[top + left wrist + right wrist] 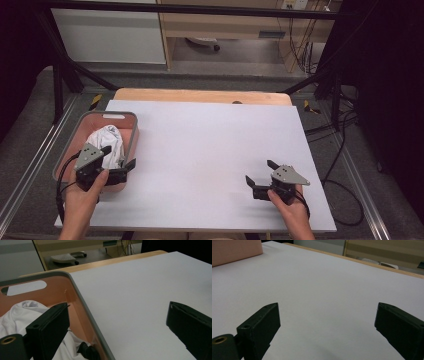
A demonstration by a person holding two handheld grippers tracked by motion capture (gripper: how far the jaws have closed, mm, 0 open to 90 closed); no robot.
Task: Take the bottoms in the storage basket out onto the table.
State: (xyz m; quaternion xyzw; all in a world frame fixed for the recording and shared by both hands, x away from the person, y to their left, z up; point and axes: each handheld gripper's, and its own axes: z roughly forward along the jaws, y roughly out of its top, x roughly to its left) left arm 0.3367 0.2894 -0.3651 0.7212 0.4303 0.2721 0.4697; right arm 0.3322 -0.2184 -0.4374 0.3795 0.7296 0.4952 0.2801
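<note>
Lying crumpled in the pink basket (131, 131), white cloth (107, 142) sitting under and just beyond the inner jaw of the left gripper (119, 156), with that gripper's jaws spread wide and straddling the basket's near rim, one inside over the cloth, the other outside over the white table sheet (210, 150). Being far nearer than the right gripper (259, 171), which is hovering well apart with jaws likewise gaping and holding nothing. Leaving broad bare sheet beyond the outer jaw for carrying the cloth out, judging the rim as the one edge to clear.

Open room: white surface (210, 150), bare between bin and right tool (261, 176).
Obstacle: bin wall (134, 137), under the spread left tool (120, 157).
</note>
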